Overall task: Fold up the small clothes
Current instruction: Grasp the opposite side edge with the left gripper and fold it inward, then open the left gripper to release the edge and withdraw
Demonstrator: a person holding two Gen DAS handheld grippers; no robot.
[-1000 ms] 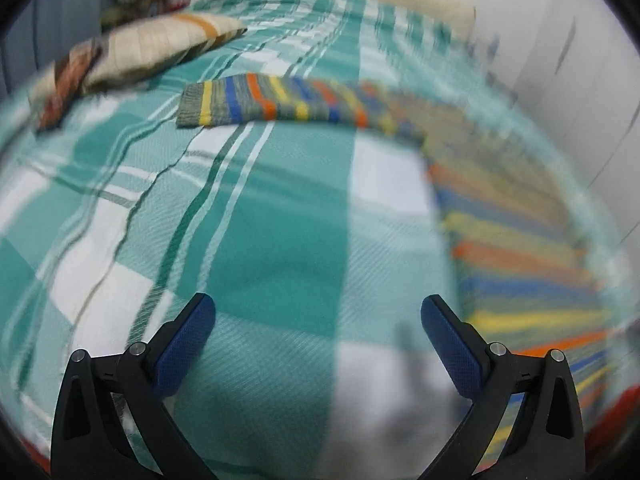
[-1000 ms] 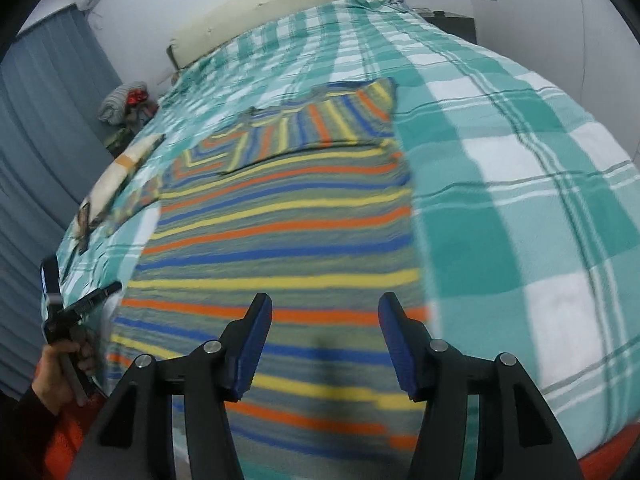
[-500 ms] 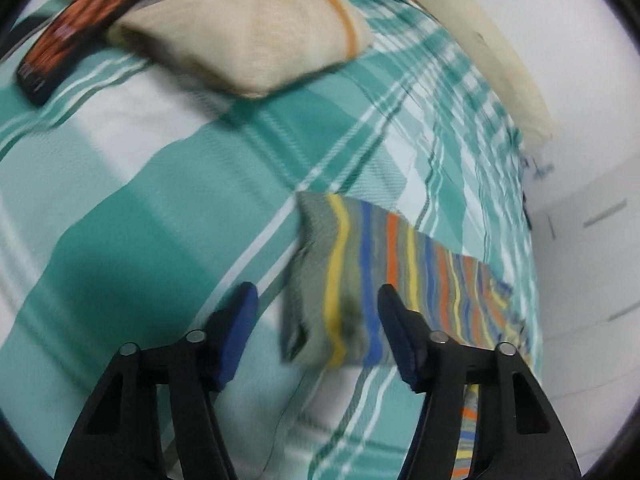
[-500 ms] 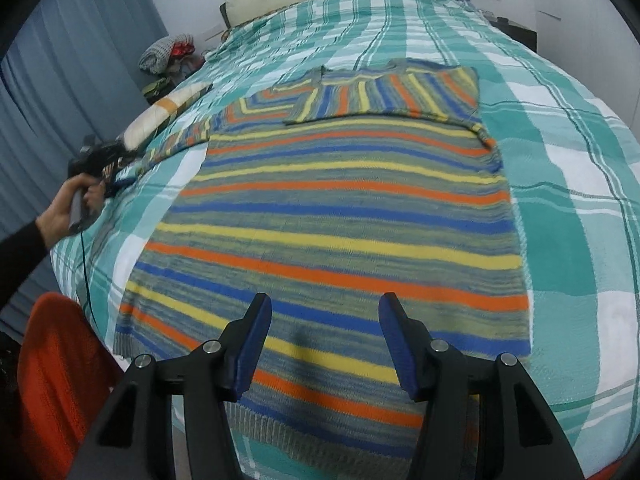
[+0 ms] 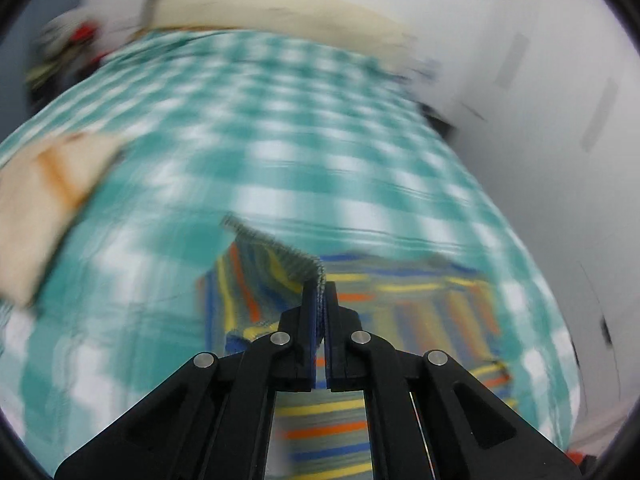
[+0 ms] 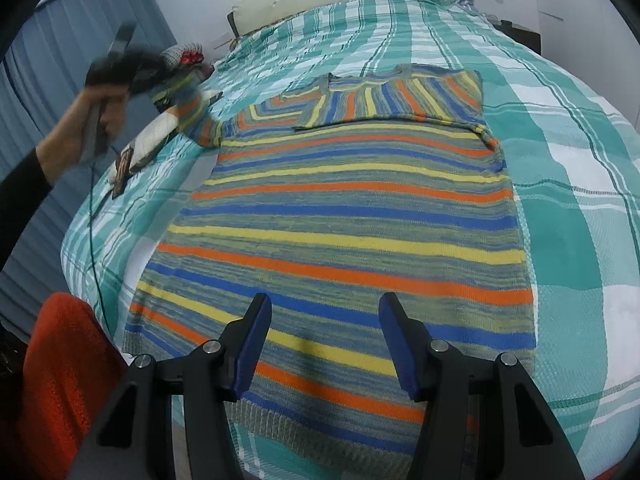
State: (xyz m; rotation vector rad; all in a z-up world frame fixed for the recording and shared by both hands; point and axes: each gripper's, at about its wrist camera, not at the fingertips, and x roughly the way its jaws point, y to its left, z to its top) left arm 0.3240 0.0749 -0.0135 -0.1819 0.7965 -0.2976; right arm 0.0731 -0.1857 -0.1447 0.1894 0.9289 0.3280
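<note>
I am pinching the sleeve cuff of the striped sweater, spread flat on the plaid bed, in my closed left gripper to fold it inward, while holding my right gripper open above the sweater's hem, ready.

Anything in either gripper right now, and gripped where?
Left gripper is shut on the striped sweater, pinching its ribbed sleeve cuff. Right gripper is open, holding nothing.
</note>
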